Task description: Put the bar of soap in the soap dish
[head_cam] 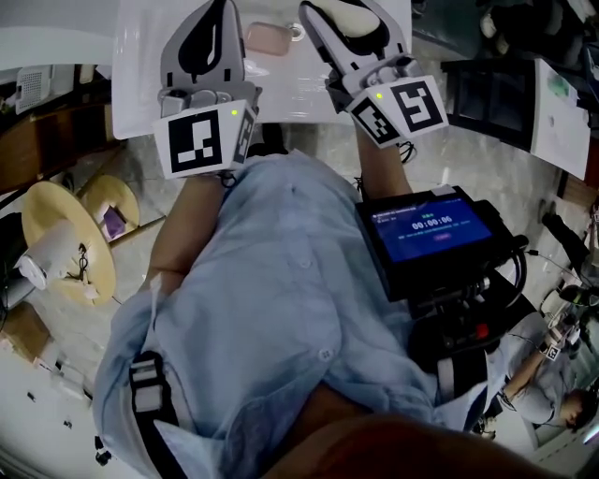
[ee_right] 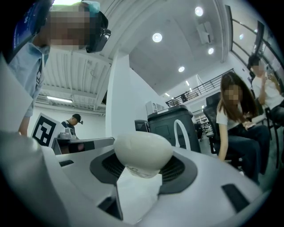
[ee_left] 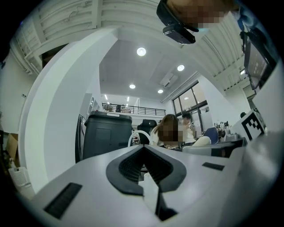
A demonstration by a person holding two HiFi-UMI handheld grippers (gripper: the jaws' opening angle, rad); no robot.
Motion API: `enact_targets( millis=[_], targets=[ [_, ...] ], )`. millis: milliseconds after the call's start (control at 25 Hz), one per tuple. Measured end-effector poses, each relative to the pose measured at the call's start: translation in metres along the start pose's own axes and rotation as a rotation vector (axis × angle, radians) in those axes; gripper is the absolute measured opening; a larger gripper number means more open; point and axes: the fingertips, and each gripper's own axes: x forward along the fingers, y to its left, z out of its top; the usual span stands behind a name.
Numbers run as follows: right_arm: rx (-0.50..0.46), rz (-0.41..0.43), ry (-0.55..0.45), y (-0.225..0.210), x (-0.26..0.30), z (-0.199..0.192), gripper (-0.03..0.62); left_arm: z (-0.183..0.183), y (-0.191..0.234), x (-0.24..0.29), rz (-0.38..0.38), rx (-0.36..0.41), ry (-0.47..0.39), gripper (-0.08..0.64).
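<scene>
Soap [ee_right: 143, 150] clamped in right gripper [ee_right: 137, 177], left gripper [ee_left: 144, 166] closed empty, pink dish [head_cam: 269, 37] only in head view

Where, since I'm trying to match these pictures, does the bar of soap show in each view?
Head view: bar of soap at the top edge, right of centre, held in the right gripper.
Left gripper view: not in it.
Right gripper view: centre, clamped between the jaws.
Shared landmark: the dark cabinet, in both gripper views.
</scene>
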Motion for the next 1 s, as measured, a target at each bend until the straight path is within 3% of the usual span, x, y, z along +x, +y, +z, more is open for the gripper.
enact_targets(
  millis=[160,440,1000],
  targets=[
    [-0.008,0.008,0.023,0.001,-0.003,-0.007,0.213,0.001,-0.002,0.001,-0.001,0.004,0.000,0.008],
    [-0.026,-0.096,-0.010,-0.029,-0.013,0.003,0.213,0.019,-0.013,0.032,-0.103,0.039,-0.029,0.008],
    [-0.055,-0.049,0.036,-0.031,-0.026,-0.009,0.213,0.018,-0.003,0.002,-0.008,0.011,-0.039,0.008]
  ],
)
